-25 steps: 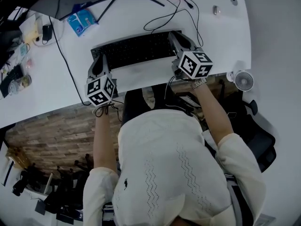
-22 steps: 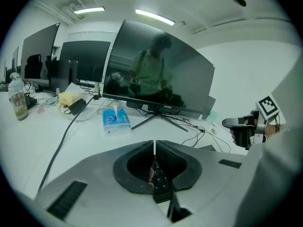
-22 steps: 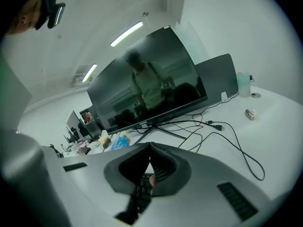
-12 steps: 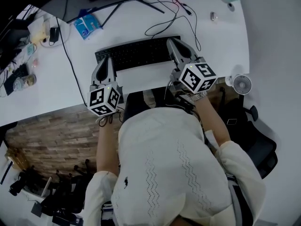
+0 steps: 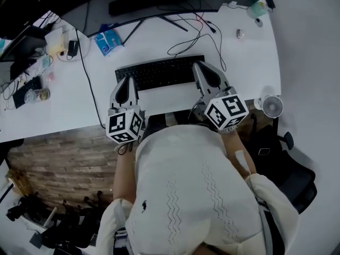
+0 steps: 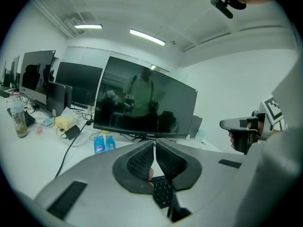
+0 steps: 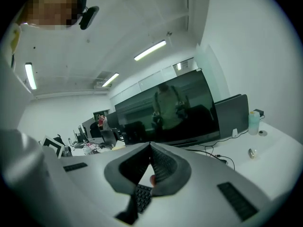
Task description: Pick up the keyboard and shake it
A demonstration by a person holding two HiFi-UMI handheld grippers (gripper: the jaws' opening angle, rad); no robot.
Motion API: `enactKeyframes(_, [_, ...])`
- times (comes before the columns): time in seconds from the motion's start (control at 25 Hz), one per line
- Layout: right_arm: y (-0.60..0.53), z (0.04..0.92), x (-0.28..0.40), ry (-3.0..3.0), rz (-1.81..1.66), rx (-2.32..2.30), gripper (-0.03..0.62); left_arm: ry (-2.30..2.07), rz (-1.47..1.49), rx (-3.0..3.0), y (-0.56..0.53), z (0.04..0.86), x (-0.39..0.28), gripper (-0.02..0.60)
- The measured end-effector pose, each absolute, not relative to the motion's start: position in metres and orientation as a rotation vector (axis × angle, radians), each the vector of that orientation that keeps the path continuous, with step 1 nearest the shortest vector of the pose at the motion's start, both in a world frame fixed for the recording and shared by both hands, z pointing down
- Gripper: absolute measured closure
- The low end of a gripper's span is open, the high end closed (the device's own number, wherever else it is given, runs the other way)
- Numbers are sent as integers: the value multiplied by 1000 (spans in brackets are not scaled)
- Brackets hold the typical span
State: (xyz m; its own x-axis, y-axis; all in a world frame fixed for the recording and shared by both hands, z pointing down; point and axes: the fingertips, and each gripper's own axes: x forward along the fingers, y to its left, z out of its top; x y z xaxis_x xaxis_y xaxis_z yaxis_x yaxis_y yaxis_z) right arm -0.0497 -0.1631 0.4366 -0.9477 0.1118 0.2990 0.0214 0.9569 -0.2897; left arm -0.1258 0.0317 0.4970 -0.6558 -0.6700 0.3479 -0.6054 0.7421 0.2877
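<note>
A: Since both ends of the black keyboard (image 5: 159, 72) are covered in the head view, what is it held by?

B: Its left end is clamped by the left hand-held gripper (image 5: 127, 82), its right end by the right hand-held gripper (image 5: 200, 69). Each pair of jaws is pressed together on the keyboard's edge, with key rows seen just below the pads in both gripper views.

A: And where is it found?

B: It is held crosswise over the white table (image 5: 64, 102), before the dark monitor (image 6: 147, 103). Black cables (image 5: 194, 28) are seen beyond it, a blue packet (image 5: 108, 40) lies to its left, and a small fan (image 5: 271, 106) is seen by the table's right corner.
</note>
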Motion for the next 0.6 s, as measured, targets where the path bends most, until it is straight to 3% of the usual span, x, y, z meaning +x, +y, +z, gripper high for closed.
enactKeyframes(0.6, [-157, 391, -18, -2884, 407, -151, 594, -2584, -268, 1042, 20, 446, -104, 558])
